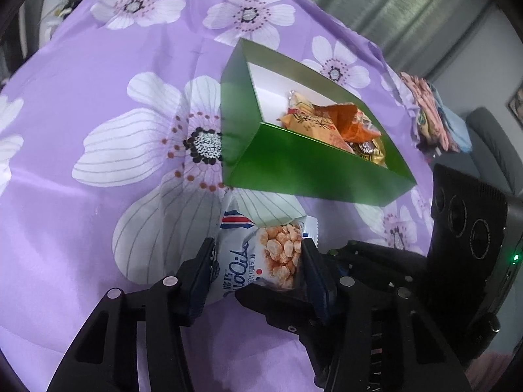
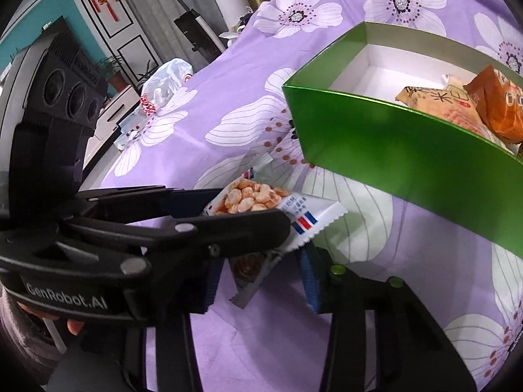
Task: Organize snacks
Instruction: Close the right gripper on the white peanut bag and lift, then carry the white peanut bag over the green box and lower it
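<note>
- White crinkly film makes up the snack packet (image 1: 261, 254), printed with puffed golden pieces and a red-and-blue stripe. I judge it light, soft and easily crushed, with a slick skin that could slide out of a loose pinch.
- The packet lies on the purple flowered bedspread (image 1: 81, 104), just in front of the near wall of the green box (image 1: 313, 173), which already holds several orange and yellow snack packets (image 1: 330, 124).
- The best hold is probably across the puffy middle or on the flat serrated end seal, squeezed gently so the contents do not break.
- The left gripper (image 1: 258, 254) has its jaws closed on the packet's sides, pads pressing the film, pointing steeply down toward the bed.
- The right gripper (image 2: 258, 274), from its own wrist view, also straddles the packet (image 2: 258, 215) at the lower end; its blue pads seem to pinch the film, though the left gripper's finger (image 2: 228, 228) crossing in front partly hides the contact.
- A fingertip (image 2: 73, 326) shows under the left tool's handle.
</note>
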`<state>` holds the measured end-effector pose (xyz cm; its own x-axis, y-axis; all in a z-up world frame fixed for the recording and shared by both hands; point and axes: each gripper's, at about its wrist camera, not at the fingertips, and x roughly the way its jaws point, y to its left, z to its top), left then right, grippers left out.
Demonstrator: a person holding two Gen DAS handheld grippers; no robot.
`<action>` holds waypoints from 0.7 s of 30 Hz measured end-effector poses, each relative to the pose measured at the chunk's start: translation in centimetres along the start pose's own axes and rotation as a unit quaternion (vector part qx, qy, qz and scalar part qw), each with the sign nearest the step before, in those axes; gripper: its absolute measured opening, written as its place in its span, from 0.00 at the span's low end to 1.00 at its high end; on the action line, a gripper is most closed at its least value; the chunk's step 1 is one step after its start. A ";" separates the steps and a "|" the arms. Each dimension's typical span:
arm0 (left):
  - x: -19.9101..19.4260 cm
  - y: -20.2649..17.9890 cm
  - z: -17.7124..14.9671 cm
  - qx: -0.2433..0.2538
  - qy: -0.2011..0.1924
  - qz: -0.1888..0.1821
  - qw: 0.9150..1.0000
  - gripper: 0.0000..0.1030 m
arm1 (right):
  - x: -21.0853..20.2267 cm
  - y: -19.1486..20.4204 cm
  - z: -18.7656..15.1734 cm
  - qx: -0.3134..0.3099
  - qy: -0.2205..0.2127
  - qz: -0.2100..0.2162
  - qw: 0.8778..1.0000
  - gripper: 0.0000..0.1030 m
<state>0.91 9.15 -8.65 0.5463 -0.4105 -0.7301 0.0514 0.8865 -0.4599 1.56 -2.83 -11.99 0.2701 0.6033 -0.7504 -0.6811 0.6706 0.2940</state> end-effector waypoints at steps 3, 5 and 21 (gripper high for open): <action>-0.4 -0.5 -0.2 0.000 -0.005 0.000 1.000 0.50 | -0.5 0.3 -0.2 -0.007 -0.005 -0.003 1.000 0.39; -0.8 -1.0 -0.3 0.003 -0.008 0.000 1.000 0.51 | -1.2 0.5 -0.4 -0.011 -0.011 -0.003 1.000 0.39; -2.7 -6.5 -1.1 0.045 -0.022 -0.002 0.999 0.51 | -6.3 0.4 -2.3 -0.018 -0.049 -0.028 0.998 0.39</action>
<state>-1.80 4.24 -4.28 0.5817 -0.4068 -0.7043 0.1285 0.9010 -0.4143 -1.98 -7.34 -8.44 0.3733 0.6055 -0.7029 -0.6859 0.6903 0.2304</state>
